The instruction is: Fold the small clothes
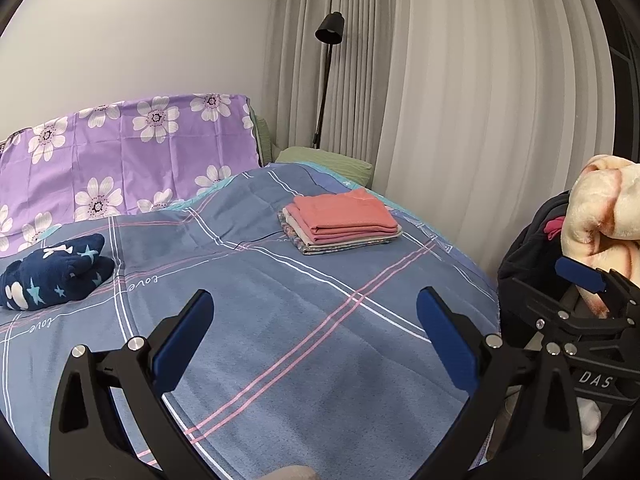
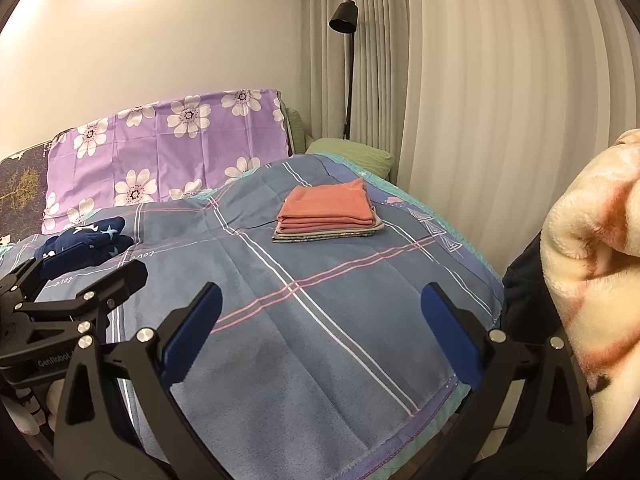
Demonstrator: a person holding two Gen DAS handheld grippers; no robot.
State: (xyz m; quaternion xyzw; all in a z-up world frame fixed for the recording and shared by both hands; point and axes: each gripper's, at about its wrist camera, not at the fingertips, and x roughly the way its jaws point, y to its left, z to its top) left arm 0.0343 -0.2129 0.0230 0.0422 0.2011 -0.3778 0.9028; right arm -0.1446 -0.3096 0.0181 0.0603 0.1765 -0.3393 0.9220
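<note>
Centrally, at twelve o'clock from both tongs, we list one stack of folded clothes [image 1: 340, 220], coral piece on top, resting on the blue plaid bedspread [image 1: 280, 320]. At ten o'clock on that spread: one navy star-print garment [image 1: 52, 276], bunched. Behind it, a purple floral sheet [image 1: 120, 156]. At three o'clock, a cream fleece blanket [image 2: 592, 240]. Our left gripper [image 1: 316, 336] and right gripper [image 2: 320, 328] both stand spread wide, empty, above the spread.

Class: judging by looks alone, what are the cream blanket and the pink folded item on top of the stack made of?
Cream blanket: probably plush fleece, with a fuzzy, thick, matte pile. Pink folded item: likely a thin woven or knit fabric, matte, with crisp flat folds.
</note>
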